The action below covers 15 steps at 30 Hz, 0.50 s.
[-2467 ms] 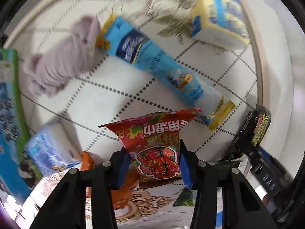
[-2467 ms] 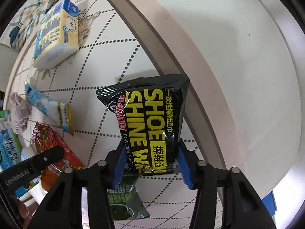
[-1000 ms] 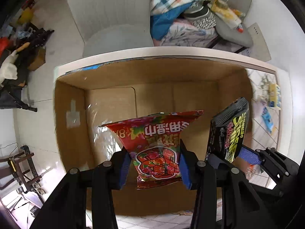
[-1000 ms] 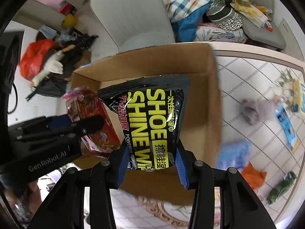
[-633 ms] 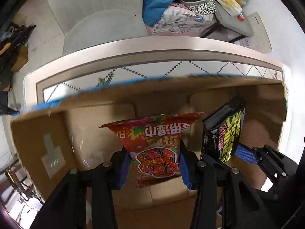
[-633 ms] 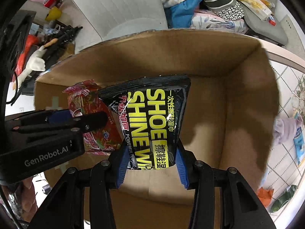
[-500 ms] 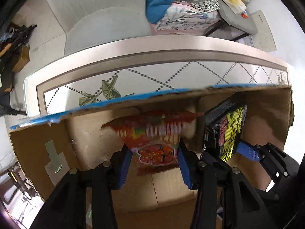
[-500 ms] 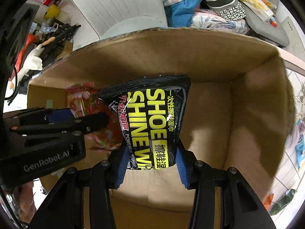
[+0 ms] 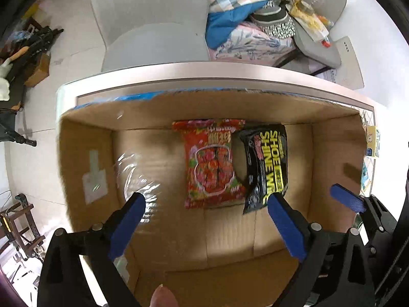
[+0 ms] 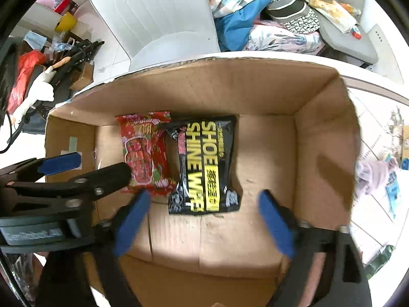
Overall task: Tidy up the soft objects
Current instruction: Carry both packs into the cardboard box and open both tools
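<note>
A red snack packet (image 9: 211,162) (image 10: 145,153) and a black shoe-shine wipes pack (image 9: 265,165) (image 10: 204,165) lie side by side on the floor of an open cardboard box (image 9: 230,245) (image 10: 255,92). Both grippers hang above the box, pointing down into it. My left gripper (image 9: 205,200) has its jaws opening wide, with nothing pressed between the blue pads. My right gripper (image 10: 203,198) is likewise opening, its pads apart and clear of the black pack below. In the right wrist view the left gripper's fingers (image 10: 84,176) reach in from the left.
The box stands on a tiled table (image 9: 179,69) near its edge. Right of the box lie a lilac cloth (image 10: 370,176), blue packets (image 10: 392,186) and a green packet (image 10: 378,258). Beyond the table are a white chair (image 10: 158,20) and piled bedding (image 9: 245,23).
Both grippers, earlier shut on the red packet and the black pack, have opened. The two packs have dropped onto the box floor.
</note>
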Each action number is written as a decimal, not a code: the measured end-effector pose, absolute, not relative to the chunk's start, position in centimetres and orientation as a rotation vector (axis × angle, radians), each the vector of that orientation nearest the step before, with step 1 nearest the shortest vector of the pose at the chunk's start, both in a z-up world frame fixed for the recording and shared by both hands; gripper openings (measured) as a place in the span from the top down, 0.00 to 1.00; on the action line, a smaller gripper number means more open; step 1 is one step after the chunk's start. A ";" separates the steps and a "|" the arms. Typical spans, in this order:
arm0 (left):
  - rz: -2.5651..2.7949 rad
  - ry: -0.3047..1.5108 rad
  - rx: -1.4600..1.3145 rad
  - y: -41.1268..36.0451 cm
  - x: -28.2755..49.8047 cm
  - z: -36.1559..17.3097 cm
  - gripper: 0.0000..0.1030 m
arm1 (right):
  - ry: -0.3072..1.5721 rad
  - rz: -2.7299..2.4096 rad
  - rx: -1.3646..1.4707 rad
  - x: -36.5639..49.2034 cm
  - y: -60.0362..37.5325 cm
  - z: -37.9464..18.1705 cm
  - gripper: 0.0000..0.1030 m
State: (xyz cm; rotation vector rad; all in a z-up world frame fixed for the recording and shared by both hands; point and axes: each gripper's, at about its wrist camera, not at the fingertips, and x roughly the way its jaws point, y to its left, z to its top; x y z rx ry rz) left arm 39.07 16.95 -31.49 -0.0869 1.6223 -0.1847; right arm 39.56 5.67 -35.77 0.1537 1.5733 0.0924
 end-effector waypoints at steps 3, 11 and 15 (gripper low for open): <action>-0.154 1.580 -0.095 17.2 37.4 -30.2 0.01 | 1.557 0.073 0.104 38.0 5.9 -34.7 0.00; -0.110 1.479 -0.063 17.2 32.7 -26.6 0.01 | 1.493 0.058 0.042 32.9 5.9 -30.6 0.00; -0.088 1.409 -0.042 17.1 29.5 -24.2 0.01 | 1.454 0.072 0.030 29.9 5.7 -28.0 0.00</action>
